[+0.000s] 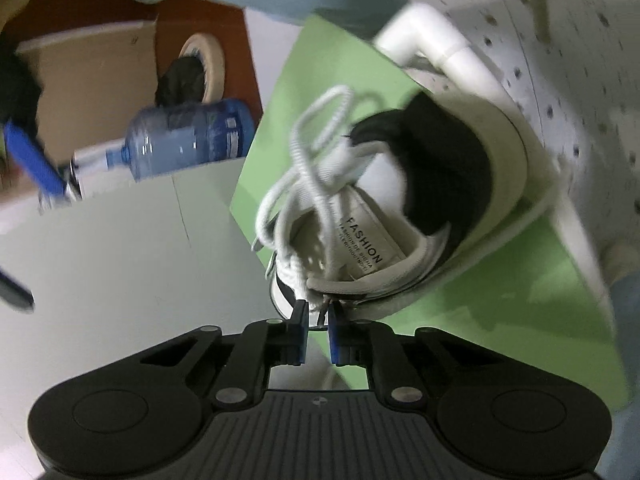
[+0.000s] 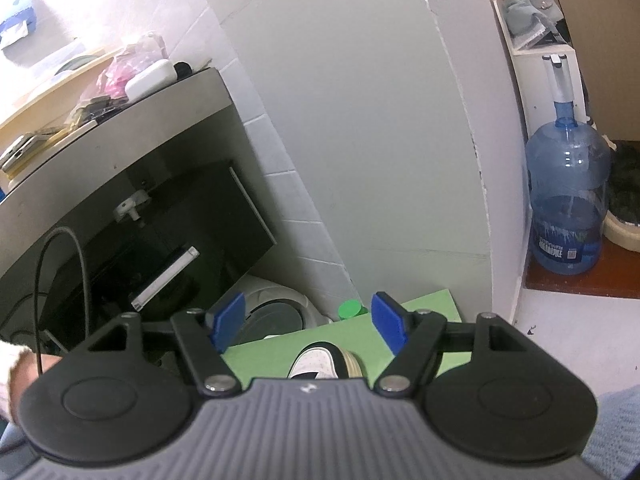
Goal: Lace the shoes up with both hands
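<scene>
The white shoe [image 1: 384, 216] lies on a green board [image 1: 540, 300], its opening turned toward the left wrist camera and the tongue label readable. The white lace [image 1: 316, 148] is already threaded through the lower eyelets and rises above the tongue in loose loops; no bow or knot shows, so tightening and tying seem to remain, though the blur makes the upper eyelets hard to judge. The left gripper [image 1: 318, 322] is at the shoe's edge, its blue fingers [image 1: 301, 330] nearly closed on a thin dark-tipped strand, probably a lace end. The right gripper [image 2: 308, 322] is held higher and away, its fingers [image 2: 228, 320] wide apart and holding nothing; only the shoe's toe [image 2: 316, 362] shows below it. A blue water bottle [image 2: 568, 196] stands on the floor by the wall.
</scene>
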A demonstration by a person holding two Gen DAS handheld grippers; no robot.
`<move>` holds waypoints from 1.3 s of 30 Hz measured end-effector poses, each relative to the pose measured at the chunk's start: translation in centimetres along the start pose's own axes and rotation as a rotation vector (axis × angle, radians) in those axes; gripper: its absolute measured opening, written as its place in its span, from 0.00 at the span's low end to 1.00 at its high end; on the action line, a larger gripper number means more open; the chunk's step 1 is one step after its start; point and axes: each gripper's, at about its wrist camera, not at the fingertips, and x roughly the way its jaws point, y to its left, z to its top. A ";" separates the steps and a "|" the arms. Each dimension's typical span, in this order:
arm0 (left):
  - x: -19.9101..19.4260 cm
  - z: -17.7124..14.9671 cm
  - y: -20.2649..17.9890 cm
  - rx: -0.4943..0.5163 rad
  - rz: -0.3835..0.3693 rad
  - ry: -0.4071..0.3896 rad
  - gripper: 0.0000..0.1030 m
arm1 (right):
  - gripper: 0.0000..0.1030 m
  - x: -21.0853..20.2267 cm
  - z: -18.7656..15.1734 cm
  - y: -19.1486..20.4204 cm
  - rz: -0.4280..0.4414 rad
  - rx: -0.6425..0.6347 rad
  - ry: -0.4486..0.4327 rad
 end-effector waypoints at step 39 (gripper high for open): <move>1.6 -13.5 3.8 -2.479 -0.394 0.082 0.03 | 0.11 10.0 -4.9 -2.1 0.026 0.176 0.486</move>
